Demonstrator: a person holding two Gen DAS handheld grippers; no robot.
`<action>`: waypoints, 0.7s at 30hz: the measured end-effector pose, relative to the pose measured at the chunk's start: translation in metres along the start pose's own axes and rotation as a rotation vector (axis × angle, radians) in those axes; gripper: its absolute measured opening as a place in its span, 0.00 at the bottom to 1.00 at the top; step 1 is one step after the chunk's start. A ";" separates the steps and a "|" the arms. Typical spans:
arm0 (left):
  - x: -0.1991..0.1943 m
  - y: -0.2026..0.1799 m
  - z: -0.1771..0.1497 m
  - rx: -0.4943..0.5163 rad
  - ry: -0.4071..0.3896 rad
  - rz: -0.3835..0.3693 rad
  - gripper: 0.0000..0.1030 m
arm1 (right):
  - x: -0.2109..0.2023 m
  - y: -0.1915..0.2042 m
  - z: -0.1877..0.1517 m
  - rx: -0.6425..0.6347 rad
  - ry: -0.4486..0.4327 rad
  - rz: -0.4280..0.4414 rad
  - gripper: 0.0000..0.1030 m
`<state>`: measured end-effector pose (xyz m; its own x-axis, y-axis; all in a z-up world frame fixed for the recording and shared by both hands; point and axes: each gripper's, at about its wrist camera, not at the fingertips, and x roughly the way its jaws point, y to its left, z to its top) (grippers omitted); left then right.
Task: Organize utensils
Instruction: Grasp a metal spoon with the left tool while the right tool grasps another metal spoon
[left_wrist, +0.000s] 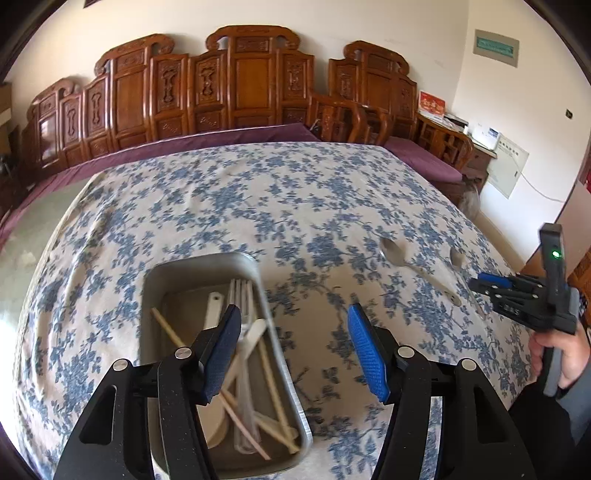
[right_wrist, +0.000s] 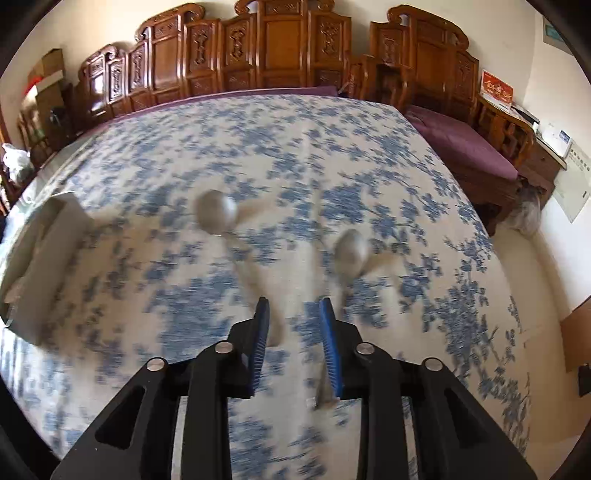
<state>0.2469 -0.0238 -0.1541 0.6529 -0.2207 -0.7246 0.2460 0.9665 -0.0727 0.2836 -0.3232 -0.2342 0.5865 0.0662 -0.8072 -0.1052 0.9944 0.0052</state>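
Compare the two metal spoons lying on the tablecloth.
The left spoon has the larger bowl and lies farther out; the right spoon looks smaller and nearer. The left spoon's handle runs beside the right gripper's left finger, the right spoon's beside its right finger. Both lie loose, outside the tray.

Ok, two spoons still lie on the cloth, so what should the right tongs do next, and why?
Probably lower the right tongs, which are open, onto the handle of the nearer spoon and close. Both spoons sit outside the tray, and that handle runs between the fingers.
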 end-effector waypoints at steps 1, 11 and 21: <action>0.002 -0.005 0.001 0.006 0.005 0.000 0.56 | 0.004 -0.006 0.001 0.007 0.002 -0.004 0.34; 0.033 -0.045 0.012 0.033 0.048 -0.014 0.56 | 0.031 -0.035 0.005 0.024 0.007 0.022 0.40; 0.081 -0.090 0.020 0.086 0.111 -0.041 0.56 | 0.038 -0.031 0.005 -0.008 0.037 0.046 0.40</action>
<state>0.2919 -0.1308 -0.1923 0.5592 -0.2391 -0.7938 0.3342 0.9413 -0.0481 0.3133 -0.3507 -0.2621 0.5509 0.1090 -0.8274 -0.1383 0.9897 0.0383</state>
